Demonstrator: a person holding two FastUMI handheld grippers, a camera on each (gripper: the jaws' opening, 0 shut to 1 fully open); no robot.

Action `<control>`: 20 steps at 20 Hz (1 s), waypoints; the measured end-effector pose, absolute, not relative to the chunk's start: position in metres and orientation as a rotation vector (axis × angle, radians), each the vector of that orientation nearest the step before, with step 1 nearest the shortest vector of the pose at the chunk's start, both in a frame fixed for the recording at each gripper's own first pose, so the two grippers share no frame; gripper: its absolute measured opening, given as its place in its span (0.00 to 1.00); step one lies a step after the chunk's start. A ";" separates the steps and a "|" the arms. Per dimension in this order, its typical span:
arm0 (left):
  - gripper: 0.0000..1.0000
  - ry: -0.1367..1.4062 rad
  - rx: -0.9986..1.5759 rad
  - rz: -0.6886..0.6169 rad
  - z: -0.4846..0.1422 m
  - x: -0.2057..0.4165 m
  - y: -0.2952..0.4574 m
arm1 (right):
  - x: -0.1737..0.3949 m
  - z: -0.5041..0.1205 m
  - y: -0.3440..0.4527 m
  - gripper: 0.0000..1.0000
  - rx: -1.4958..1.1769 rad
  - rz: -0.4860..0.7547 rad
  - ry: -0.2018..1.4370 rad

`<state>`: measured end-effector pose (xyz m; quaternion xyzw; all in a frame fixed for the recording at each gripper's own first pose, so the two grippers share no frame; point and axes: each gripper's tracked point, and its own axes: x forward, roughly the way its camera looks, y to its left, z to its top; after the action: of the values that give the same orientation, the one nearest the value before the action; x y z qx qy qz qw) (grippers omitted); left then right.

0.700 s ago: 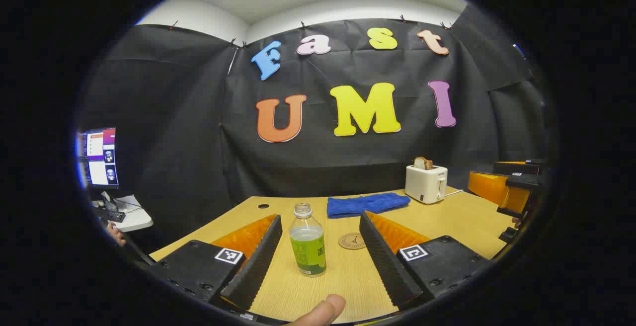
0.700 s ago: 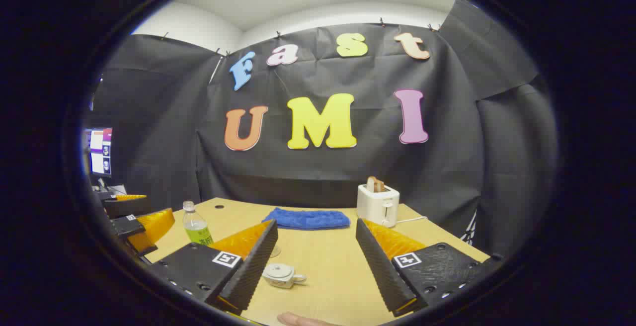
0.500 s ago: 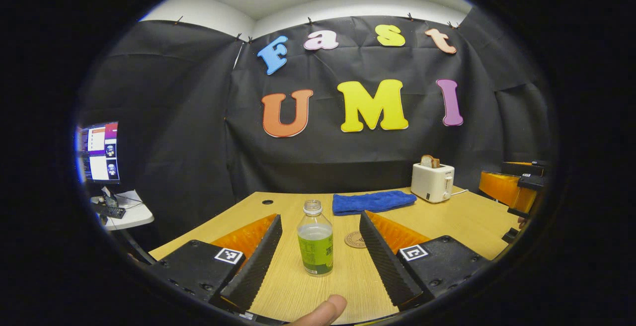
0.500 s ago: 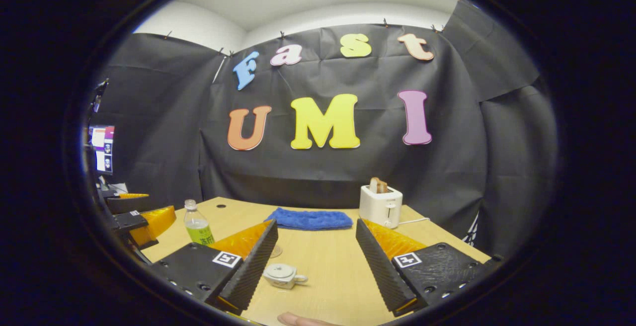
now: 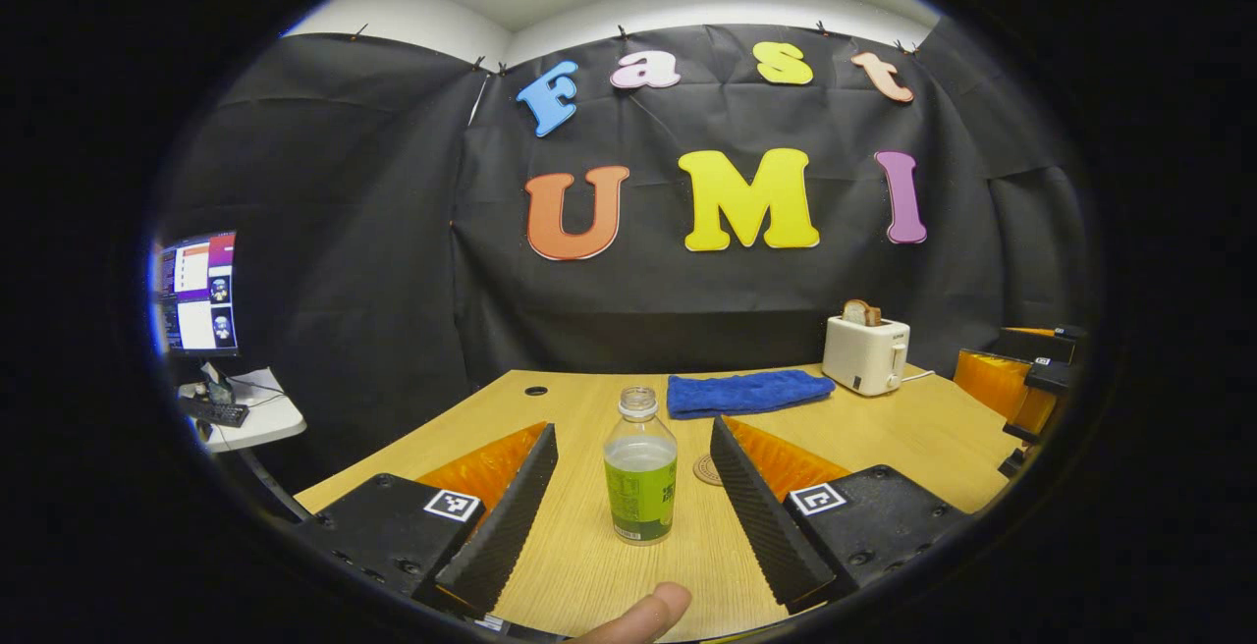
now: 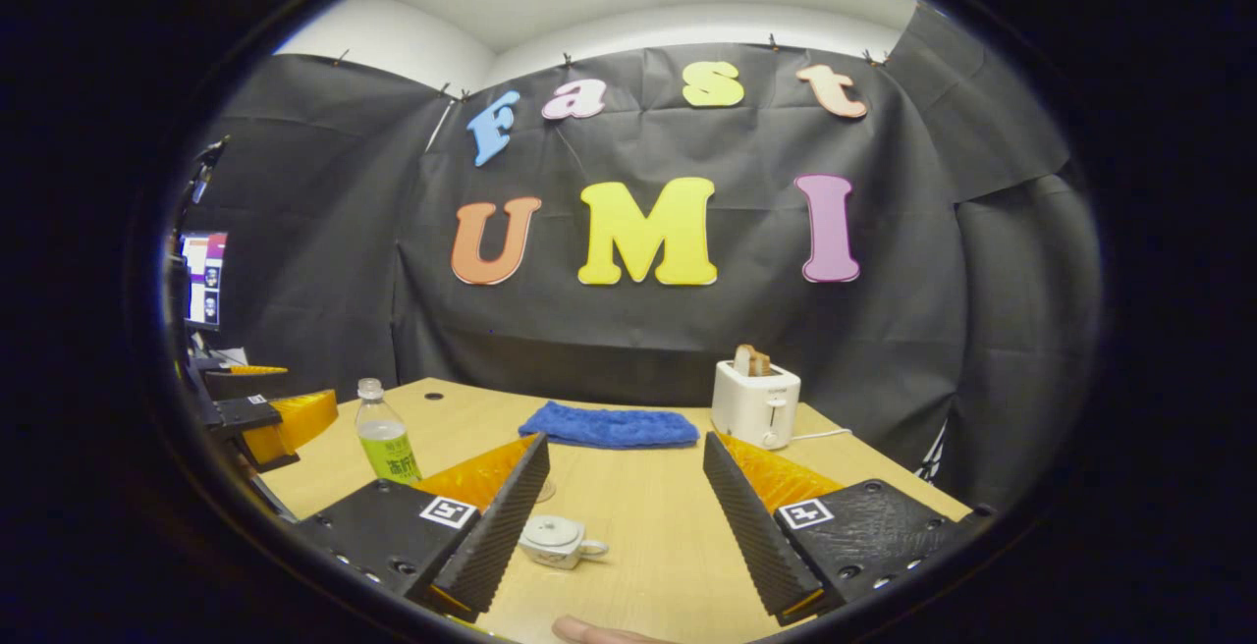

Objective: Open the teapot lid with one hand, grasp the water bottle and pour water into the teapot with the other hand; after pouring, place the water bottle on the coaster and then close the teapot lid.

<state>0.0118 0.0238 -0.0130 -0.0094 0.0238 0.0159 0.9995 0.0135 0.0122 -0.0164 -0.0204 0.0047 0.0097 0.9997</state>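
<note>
A clear water bottle (image 5: 640, 472) with a green label stands upright on the wooden table (image 5: 579, 565), between the fingers of my left gripper (image 5: 633, 431), which is open and not touching it. A round coaster (image 5: 705, 469) lies just behind and right of the bottle, half hidden by a finger. In the right gripper view a small white teapot (image 6: 556, 538) with its lid on sits near the left finger of my open right gripper (image 6: 625, 443). The bottle (image 6: 385, 443) stands far to the left there, beside the left gripper (image 6: 257, 420).
A blue towel (image 5: 748, 394) lies at the back of the table and a white toaster (image 5: 866, 354) with bread stands to its right. A monitor (image 5: 196, 291) is off the table's left side. A thumb (image 5: 638, 615) shows at the bottom edge.
The left gripper view has swung so the bottle now sits more centred between its fingers and the coaster is more hidden. The right gripper has barely shifted. Both stay open.
</note>
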 end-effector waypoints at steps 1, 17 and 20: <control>0.98 0.049 -0.017 0.033 -0.014 0.013 0.023 | 0.015 -0.019 0.014 0.95 -0.040 0.025 0.012; 0.98 0.086 -0.017 0.058 -0.026 0.020 0.032 | 0.091 -0.134 0.063 0.92 -0.011 0.110 0.137; 0.98 0.097 -0.019 0.054 -0.031 0.022 0.031 | 0.094 -0.153 0.080 0.75 -0.005 0.181 0.187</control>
<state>0.0220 0.0307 -0.0309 -0.0094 0.0486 0.0270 0.9984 0.0941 0.0798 -0.1532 -0.0027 0.0931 0.0902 0.9916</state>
